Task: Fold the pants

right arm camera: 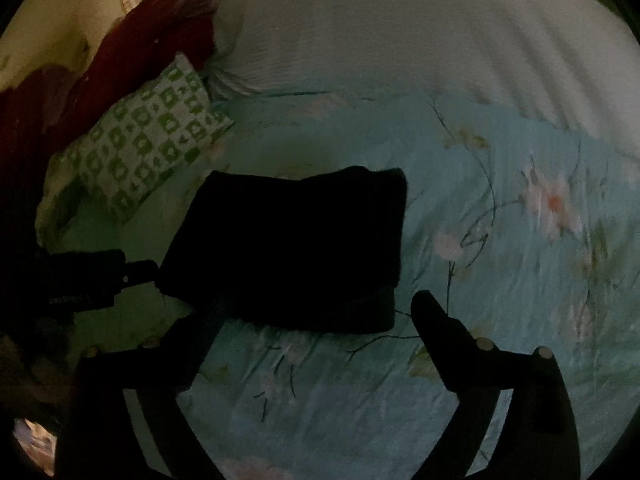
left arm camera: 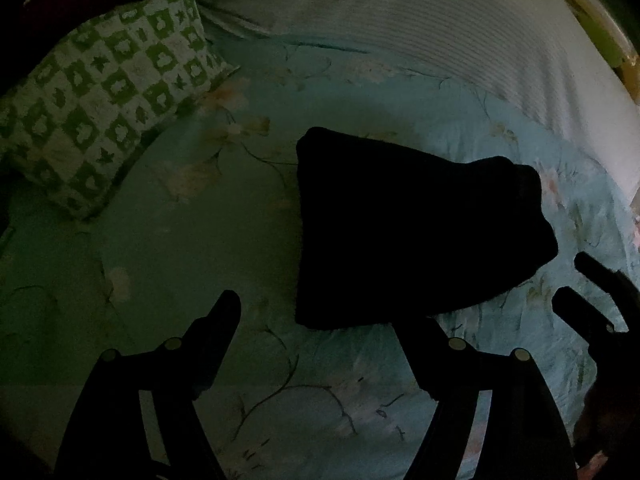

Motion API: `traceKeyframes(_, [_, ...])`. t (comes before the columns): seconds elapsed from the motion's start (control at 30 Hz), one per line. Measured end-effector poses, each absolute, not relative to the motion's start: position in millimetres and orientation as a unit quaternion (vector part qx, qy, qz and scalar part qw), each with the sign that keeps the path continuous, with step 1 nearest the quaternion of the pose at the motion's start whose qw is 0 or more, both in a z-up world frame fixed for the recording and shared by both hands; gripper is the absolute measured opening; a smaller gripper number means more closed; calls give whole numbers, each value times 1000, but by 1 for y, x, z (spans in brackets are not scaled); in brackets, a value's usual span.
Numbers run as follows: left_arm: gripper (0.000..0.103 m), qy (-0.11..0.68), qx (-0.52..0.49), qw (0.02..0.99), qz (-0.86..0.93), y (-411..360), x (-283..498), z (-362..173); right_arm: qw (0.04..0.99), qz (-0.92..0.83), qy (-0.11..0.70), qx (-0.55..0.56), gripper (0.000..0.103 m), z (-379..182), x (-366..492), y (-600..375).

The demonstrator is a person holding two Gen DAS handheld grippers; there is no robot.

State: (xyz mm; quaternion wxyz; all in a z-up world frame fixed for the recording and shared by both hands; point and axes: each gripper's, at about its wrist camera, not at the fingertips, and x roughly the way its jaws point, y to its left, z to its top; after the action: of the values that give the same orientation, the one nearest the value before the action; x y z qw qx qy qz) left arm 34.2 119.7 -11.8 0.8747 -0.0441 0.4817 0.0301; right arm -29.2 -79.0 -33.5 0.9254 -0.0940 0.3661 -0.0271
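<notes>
The black pants (left arm camera: 416, 232) lie folded into a compact block on the light blue floral bedsheet (left arm camera: 200, 264); they also show in the right wrist view (right arm camera: 292, 252). My left gripper (left arm camera: 320, 316) is open and empty, its jaws wide apart just short of the pants' near edge. My right gripper (right arm camera: 316, 308) is open and empty at the near edge too. The right gripper shows at the right of the left wrist view (left arm camera: 576, 280). The left gripper shows at the left of the right wrist view (right arm camera: 140, 276), next to the pants' left corner.
A green and white checked pillow (left arm camera: 100, 96) lies at the back left. A white ribbed blanket (left arm camera: 420, 20) covers the far part of the bed. A dark red cloth (right arm camera: 132, 52) lies behind the pillow. The scene is dim.
</notes>
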Motion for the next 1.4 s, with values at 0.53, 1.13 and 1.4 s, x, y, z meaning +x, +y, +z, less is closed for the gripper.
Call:
traceKeyframes(0.53, [81, 461, -32, 886, 47, 112, 14, -27, 912, -43, 371, -170, 100, -64, -36, -61])
traceKeyframes(1.13, [82, 468, -11, 883, 38, 107, 16, -41, 919, -40, 365, -148, 100, -74, -32, -67])
traceKeyframes(1.4, [82, 463, -8, 885, 44, 109, 18, -41, 919, -38, 364, -146, 100, -76, -29, -66])
